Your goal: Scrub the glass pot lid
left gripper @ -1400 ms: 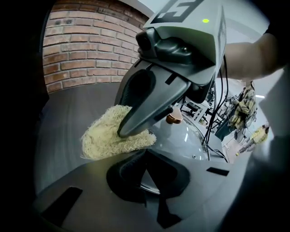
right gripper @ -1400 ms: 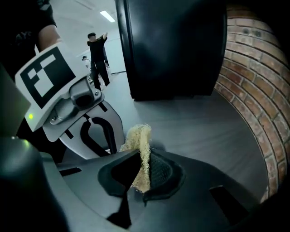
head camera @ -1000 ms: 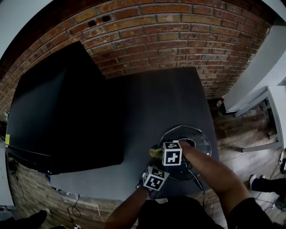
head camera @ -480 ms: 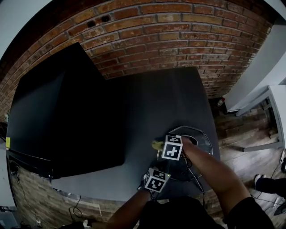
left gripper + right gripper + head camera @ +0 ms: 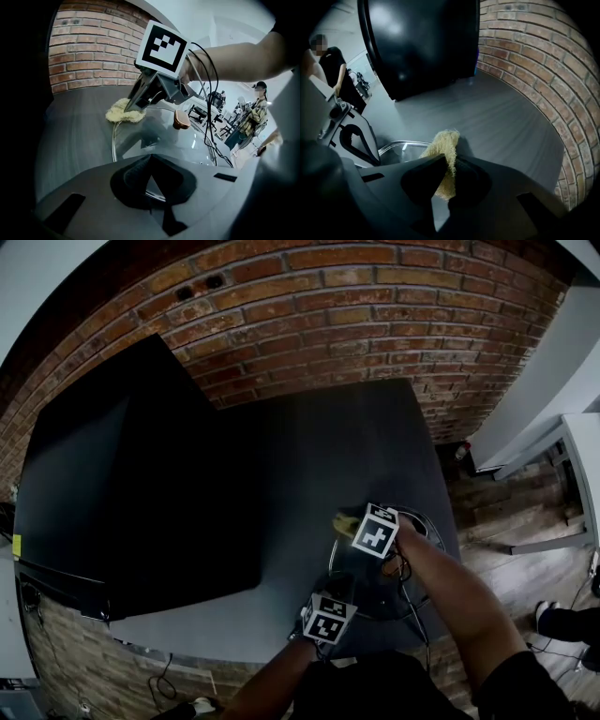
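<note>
Since the earlier frame the right gripper (image 5: 447,176) has been carried farther from the person, with a yellow scrubber (image 5: 445,152) pinched in its jaws and pressed on the far rim of the glass lid (image 5: 187,140) just ahead. The lid is laid flat on the worktop (image 5: 309,456), and its near rim is clamped between the jaws of the left gripper (image 5: 150,180). A brown knob (image 5: 181,120) is seen beyond.

Head view: glass lid (image 5: 427,529) mostly hidden under right claw (image 5: 354,523) and arm (image 5: 450,596); sponge (image 5: 443,146) lower end buried between that claw's jaws.
</note>
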`<act>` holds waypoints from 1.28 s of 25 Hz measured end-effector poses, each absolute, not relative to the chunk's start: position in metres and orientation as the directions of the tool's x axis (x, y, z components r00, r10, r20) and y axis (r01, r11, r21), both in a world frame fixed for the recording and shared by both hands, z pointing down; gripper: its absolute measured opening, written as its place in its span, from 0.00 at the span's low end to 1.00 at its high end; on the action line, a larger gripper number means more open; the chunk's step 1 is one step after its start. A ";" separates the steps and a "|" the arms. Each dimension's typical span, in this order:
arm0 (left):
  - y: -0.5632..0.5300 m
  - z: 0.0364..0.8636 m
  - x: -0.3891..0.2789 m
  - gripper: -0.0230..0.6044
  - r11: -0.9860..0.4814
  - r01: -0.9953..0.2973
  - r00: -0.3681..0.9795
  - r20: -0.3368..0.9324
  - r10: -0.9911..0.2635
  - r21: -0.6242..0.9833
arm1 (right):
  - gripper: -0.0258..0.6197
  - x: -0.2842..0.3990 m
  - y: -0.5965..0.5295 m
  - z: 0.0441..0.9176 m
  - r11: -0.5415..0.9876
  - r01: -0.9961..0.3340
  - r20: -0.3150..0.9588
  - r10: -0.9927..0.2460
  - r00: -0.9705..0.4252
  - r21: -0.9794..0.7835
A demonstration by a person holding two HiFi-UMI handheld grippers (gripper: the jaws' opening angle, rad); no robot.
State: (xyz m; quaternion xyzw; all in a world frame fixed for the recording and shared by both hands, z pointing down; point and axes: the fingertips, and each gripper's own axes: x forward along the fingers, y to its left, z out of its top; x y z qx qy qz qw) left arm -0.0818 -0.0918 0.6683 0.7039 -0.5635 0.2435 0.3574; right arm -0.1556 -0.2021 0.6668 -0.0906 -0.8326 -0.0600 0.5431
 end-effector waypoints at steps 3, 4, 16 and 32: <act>-0.091 0.671 -0.082 0.09 -0.105 -0.967 0.247 0.750 -0.614 0.232 | 0.11 -0.147 -0.217 0.667 0.987 0.162 0.916 0.061 -0.397 0.005; -0.091 0.671 -0.082 0.09 -0.104 -0.967 0.246 0.750 -0.614 0.232 | 0.11 -0.145 -0.222 0.666 0.990 0.143 0.915 0.053 -0.399 0.006; -0.091 0.671 -0.083 0.09 -0.105 -0.969 0.241 0.754 -0.611 0.224 | 0.11 -0.095 -0.271 0.663 0.998 -0.062 0.908 -0.035 -0.417 0.010; -0.092 0.668 -0.086 0.09 -0.107 -0.972 0.232 0.757 -0.611 0.212 | 0.11 0.000 -0.307 0.664 0.952 -0.305 0.910 -0.142 -0.390 0.018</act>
